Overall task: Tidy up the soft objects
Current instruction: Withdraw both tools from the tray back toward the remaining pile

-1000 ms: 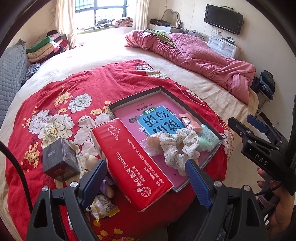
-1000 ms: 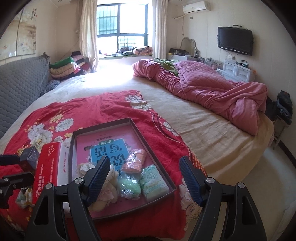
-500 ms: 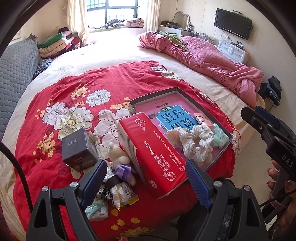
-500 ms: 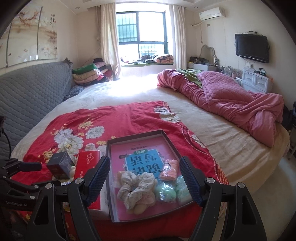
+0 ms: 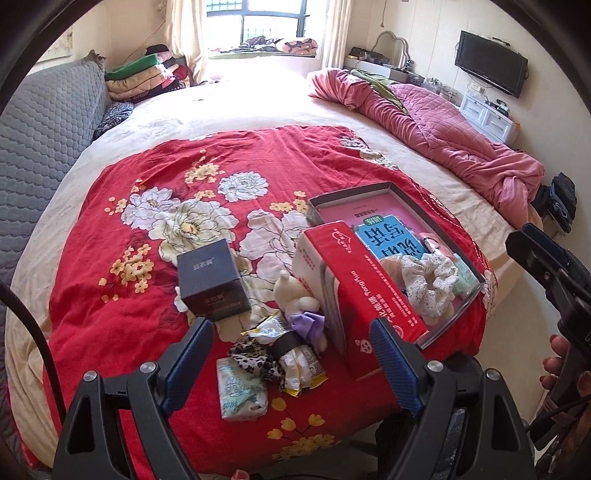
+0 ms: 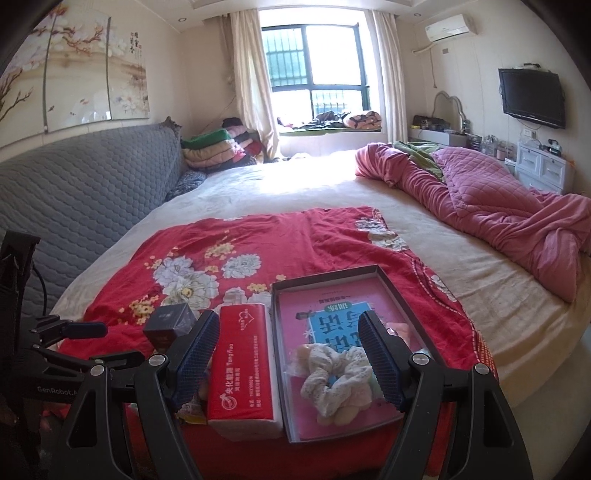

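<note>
We are seeing a white lace scrunchie (image 5: 430, 282) lying in the shallow tray (image 5: 408, 194) by its near corner, beside pale green packets (image 5: 463, 275). Left of the tray, near the bed's front edge, a cream plush toy (image 5: 293, 293), leopard scrunchie (image 5: 253, 356) and tissue pack (image 5: 240, 393) are lying clustered.

Daylight from window (image 6: 314, 74) blows out far bed (image 5: 258, 96); fisheye bends edges, dark vignette corners; focus sharp.

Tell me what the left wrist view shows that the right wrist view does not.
Only the left wrist view: a small plush bear, a purple scrunchie, a leopard-print scrunchie and a tissue packet.
Only the right wrist view: the wall painting and air conditioner.
Both: the red tissue pack, lace scrunchie, tray and dark box.
</note>
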Demonstrator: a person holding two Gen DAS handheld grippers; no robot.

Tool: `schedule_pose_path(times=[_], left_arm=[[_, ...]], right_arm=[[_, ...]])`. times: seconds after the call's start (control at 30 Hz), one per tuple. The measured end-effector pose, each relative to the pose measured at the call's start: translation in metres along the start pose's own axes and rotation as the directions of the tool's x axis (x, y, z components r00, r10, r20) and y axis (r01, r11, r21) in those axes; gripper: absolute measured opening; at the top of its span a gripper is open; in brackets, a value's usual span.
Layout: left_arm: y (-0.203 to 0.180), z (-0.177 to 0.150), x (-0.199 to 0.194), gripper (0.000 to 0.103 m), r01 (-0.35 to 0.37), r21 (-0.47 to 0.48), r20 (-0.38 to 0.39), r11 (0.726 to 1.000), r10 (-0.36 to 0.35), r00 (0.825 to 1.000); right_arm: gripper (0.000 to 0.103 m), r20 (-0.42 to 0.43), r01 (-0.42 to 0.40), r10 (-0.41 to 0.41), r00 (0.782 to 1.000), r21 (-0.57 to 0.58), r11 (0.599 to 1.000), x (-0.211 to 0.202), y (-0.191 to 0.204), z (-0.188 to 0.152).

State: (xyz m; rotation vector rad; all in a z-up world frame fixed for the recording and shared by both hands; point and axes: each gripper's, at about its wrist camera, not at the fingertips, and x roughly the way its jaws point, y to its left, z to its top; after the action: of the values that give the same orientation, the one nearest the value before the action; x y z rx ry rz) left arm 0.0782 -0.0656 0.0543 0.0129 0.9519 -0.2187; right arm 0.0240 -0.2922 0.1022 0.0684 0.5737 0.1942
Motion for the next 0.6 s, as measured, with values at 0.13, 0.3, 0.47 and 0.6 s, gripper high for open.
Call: schedule_pose_path(times=[0.13,0.3,0.47,0.6], left_arm=[[0.023,-0.002,-0.005,0.086,-0.028,-0.038,0.002,0.999,0.028,1.0],[0.049,-0.009,-0.009,0.086,-0.053,-0.083,-0.004,0.995,0.053,0.999],[0.067,-0.017,-0.009,0.086,-0.074,-0.11,-0.014,0.991,0.073,0.997],[0.076,-0.027,-0.003,0.086,-0.091,-0.111,-0.035,0.99,0.087,0.996]], right_arm=[[0.078,-0.003,-0.026,0.026,1.0,-0.029,0.999,0.0,0.014,0.0],[0.078,-0.016,-0.057,0.056,0.998,-0.069,0.996,0.004,0.031,0.002],[0.078,-0.033,-0.084,0.08,0.996,-0.108,0.991,0.009,0.048,0.001],[0.078,-0.046,-0.099,0.094,0.995,-0.14,0.985,0.012,0.063,0.0]])
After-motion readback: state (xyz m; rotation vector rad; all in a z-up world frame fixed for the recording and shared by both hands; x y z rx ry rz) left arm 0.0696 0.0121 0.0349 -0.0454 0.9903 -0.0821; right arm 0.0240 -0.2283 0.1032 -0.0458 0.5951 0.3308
